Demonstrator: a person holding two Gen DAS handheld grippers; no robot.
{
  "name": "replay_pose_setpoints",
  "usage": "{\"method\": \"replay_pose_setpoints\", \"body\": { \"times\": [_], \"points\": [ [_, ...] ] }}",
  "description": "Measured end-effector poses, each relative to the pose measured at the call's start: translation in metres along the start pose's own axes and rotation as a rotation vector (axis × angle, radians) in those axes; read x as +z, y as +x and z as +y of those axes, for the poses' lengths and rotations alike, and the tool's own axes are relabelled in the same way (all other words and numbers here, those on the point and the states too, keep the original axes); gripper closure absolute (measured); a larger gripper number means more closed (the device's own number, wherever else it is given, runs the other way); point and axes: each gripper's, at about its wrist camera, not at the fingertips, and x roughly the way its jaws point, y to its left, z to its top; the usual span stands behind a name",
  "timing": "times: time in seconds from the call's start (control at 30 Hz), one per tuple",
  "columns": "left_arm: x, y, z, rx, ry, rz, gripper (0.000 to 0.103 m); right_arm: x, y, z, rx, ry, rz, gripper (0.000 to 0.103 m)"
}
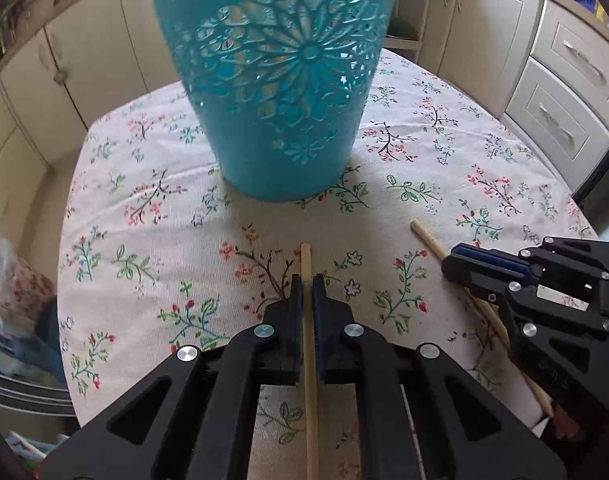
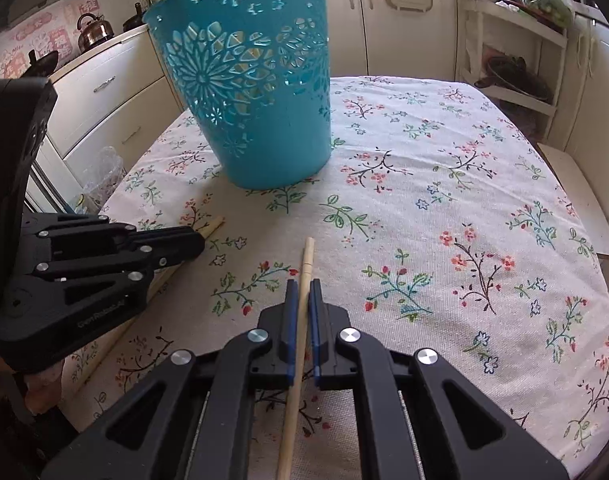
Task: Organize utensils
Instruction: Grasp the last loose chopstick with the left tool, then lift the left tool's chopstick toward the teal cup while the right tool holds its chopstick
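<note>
- A cream cotton tablecloth printed with small red, blue and green flower sprigs (image 2: 444, 216) covers the table; its weave looks coarse and matte.
- Cream kitchen cabinets with metal bar handles (image 1: 560, 92) ring the table, and a copper-coloured kettle (image 2: 92, 32) stands on a counter far to the left of the right gripper.
- A turquoise plastic bucket-shaped basket with cut-out flower patterns (image 2: 264, 92) stands upright on the cloth, ahead of both grippers, tapering toward its base.
- The black left gripper with blue finger pads (image 1: 307, 280) has its fingers nearly closed around a pale, slender wooden chopstick (image 1: 307, 264), whose blunt tip pokes out just past the fingertips toward the basket.
- The black right gripper (image 2: 303, 286) is likewise pinched narrow around a second pale wooden chopstick (image 2: 306, 260), which runs back between the fingers at a slight slant.
- The two grippers sit side by side, close together, each low over the cloth.
</note>
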Motion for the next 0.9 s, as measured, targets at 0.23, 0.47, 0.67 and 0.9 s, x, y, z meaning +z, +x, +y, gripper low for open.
{"method": "replay_pose_setpoints", "body": {
  "times": [0.23,0.47,0.67,0.9],
  "points": [
    [-0.015,-0.006,0.022,-0.089,-0.149,-0.051,0.098,-0.003,-0.001,0.002,-0.012,-0.021,-0.026,0.096],
    [-0.025,-0.008,0.038,-0.146,-0.251,-0.112,0.098,-0.004,-0.001,0.001,-0.009,-0.018,-0.027,0.097],
    [-0.025,-0.01,0.038,-0.165,-0.251,-0.118,0.098,-0.004,-0.001,0.001,-0.005,-0.01,-0.028,0.097],
    [-0.028,-0.008,0.047,-0.186,-0.29,-0.112,0.098,-0.004,-0.001,-0.002,0.006,0.0,-0.029,0.097]
  ]
}}
